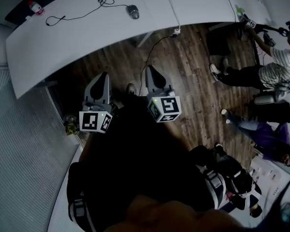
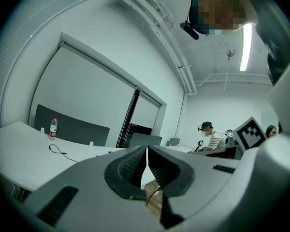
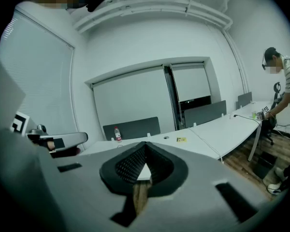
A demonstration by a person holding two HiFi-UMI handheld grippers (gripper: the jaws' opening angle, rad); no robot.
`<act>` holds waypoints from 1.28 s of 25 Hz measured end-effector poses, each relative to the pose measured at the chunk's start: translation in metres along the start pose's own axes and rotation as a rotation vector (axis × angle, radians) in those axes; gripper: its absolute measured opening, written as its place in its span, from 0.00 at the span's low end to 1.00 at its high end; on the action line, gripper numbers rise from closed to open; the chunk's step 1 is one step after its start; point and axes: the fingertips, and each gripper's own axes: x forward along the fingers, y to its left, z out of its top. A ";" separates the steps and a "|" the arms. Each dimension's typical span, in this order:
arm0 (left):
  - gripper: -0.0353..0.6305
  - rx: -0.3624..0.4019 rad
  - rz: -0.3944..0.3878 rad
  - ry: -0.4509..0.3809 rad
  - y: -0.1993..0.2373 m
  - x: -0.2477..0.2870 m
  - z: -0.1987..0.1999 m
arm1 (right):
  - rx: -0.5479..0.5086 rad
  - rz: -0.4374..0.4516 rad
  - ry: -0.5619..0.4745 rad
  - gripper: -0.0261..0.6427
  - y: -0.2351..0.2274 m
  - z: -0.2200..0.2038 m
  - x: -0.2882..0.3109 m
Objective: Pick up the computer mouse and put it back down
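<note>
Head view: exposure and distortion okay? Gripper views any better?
Head view: dim, with strong fisheye bending the white table; the computer mouse is small but legible. Left gripper view: ceiling light blown out, dark rim. Right gripper view: evenly lit, edges curved.

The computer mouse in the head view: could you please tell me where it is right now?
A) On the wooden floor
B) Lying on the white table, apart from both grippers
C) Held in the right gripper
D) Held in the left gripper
B: the computer mouse lies on the white table, while the left gripper and right gripper are over the floor, jaws together and empty.
</note>
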 end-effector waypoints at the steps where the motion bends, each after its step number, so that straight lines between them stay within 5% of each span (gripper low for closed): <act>1: 0.07 -0.006 0.003 -0.001 -0.004 0.005 -0.003 | -0.003 0.005 -0.003 0.04 -0.005 0.001 0.000; 15: 0.07 0.029 0.073 0.030 -0.051 0.046 -0.020 | -0.016 0.095 0.014 0.04 -0.062 0.001 0.016; 32: 0.07 0.013 0.056 0.036 0.030 0.122 -0.004 | -0.001 0.066 0.035 0.04 -0.062 0.018 0.114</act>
